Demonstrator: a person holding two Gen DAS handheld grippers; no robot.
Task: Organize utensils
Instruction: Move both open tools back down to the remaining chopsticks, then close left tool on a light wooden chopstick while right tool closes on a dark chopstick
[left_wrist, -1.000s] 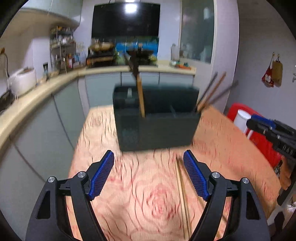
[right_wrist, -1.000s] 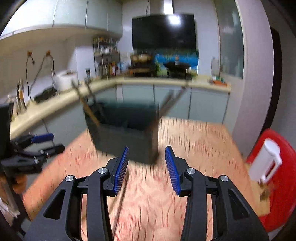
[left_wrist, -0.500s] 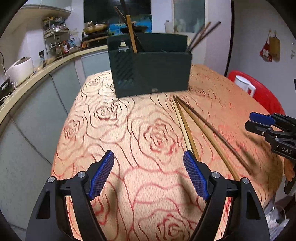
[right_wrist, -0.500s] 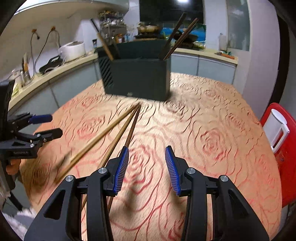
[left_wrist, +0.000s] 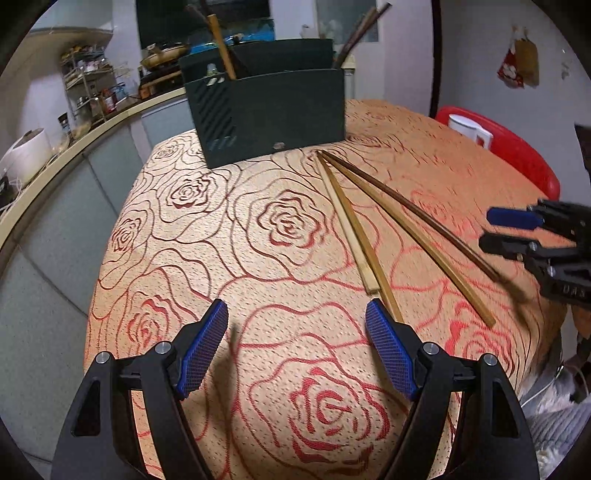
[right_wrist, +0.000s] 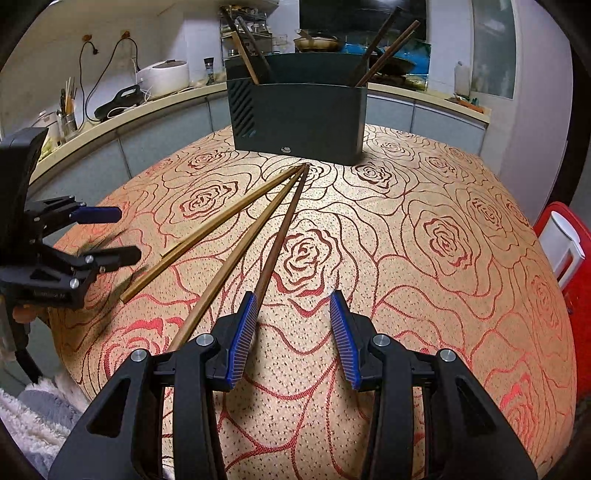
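You are hovering both grippers over the bench, which is wearing a rose-patterned cloth, and neither is carrying anything. Your left gripper is standing wide apart over bare cloth. Your right gripper is standing partly apart, also empty, with the dark chopstick running just past its left pad.

Part of the sorting is looking done: the dark utensil holder is sitting at the far side of the bench, already carrying a light stick with some dark ones at its left end and two dark chopsticks at its right end.

Four chopsticks are lying loose on the cloth, fanning out from a point just in front of the holder: the light pair side by side and touching, a longer light chopstick, and the dark one nearest your right gripper. These are what is left, so the job is looking roughly half done. Which compartment each belongs in you will be judging by colour, it seems.
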